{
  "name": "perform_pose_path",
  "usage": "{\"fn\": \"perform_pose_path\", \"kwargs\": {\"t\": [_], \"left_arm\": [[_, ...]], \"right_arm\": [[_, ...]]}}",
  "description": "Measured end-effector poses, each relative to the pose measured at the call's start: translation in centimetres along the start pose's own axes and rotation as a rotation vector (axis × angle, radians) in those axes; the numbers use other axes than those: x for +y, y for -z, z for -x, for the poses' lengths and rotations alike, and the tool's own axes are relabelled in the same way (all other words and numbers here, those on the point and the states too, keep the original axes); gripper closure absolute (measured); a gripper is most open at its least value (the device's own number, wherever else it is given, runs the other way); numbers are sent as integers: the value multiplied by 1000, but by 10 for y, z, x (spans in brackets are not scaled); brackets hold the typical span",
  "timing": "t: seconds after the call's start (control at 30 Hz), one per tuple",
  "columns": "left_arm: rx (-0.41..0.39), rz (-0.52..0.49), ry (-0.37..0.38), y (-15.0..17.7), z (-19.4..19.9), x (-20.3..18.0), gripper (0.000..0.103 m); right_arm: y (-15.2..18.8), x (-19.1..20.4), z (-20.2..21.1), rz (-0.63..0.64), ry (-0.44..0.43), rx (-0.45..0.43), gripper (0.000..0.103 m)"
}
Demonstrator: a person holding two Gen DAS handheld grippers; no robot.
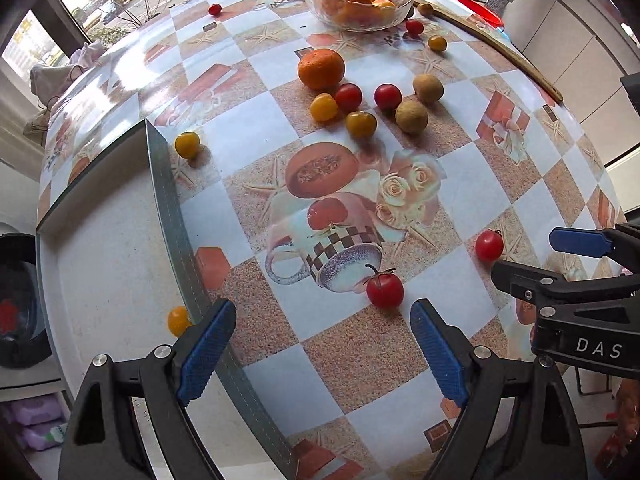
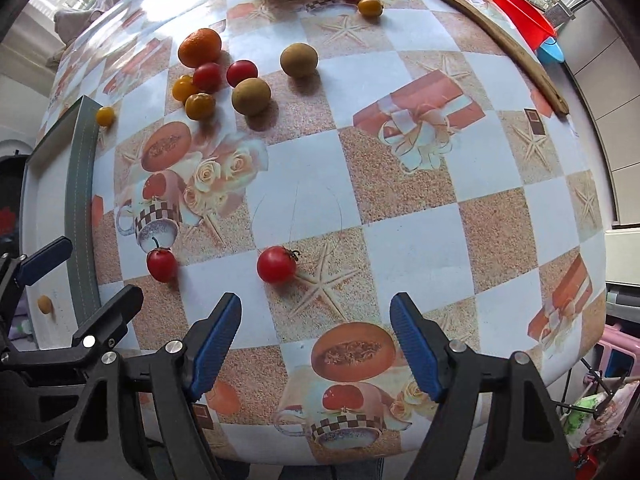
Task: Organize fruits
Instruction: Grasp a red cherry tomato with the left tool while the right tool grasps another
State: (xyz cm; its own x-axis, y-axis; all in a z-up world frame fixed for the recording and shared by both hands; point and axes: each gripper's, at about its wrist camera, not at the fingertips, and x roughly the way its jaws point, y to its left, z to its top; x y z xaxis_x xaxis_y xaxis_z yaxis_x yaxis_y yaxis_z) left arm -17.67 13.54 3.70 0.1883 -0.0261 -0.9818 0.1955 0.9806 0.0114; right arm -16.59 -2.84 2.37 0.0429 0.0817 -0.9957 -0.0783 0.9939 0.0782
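Observation:
Fruits lie scattered on the patterned tablecloth. A glass bowl of oranges stands at the far side. An orange, red and yellow cherry tomatoes and two brown fruits cluster mid-table. Two red tomatoes lie near me: one just ahead of my left gripper, one ahead of my right gripper. Both grippers are open and empty. A white tray lies at the left with a yellow tomato in it. The right gripper also shows in the left wrist view.
A long wooden stick lies along the far right table edge. A red basin stands beyond it. A yellow tomato rests against the tray's outer edge. Cloth bundles sit past the far left edge.

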Motion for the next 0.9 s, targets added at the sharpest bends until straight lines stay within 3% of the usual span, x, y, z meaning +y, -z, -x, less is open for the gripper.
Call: {"fn": "perform_pose_path", "kwargs": {"t": [0.23, 0.33, 0.4, 0.43, 0.67, 0.77, 0.9], "left_arm": [[21, -34, -7, -6, -22, -11, 13], [21, -49, -15, -8, -27, -18, 13], [34, -55, -23, -11, -31, -24, 31], [31, -49, -10, -13, -31, -26, 31], [39, -69, 66, -17, -25, -37, 78], [62, 1, 139, -17, -22, -24, 80], [50, 64, 173, -7, -8, -7, 80]], "right_arm": [[-14, -2, -19, 59, -75, 46, 50], [-23, 4, -21, 97, -67, 44, 58], [-31, 15, -23, 104, -80, 56, 69], [-35, 23, -23, 100, -84, 64, 78], [-39, -4, -15, -9, -133, 65, 78], [-37, -9, -9, -23, -137, 54, 78], [-32, -10, 5, -24, -143, 40, 78]]}}
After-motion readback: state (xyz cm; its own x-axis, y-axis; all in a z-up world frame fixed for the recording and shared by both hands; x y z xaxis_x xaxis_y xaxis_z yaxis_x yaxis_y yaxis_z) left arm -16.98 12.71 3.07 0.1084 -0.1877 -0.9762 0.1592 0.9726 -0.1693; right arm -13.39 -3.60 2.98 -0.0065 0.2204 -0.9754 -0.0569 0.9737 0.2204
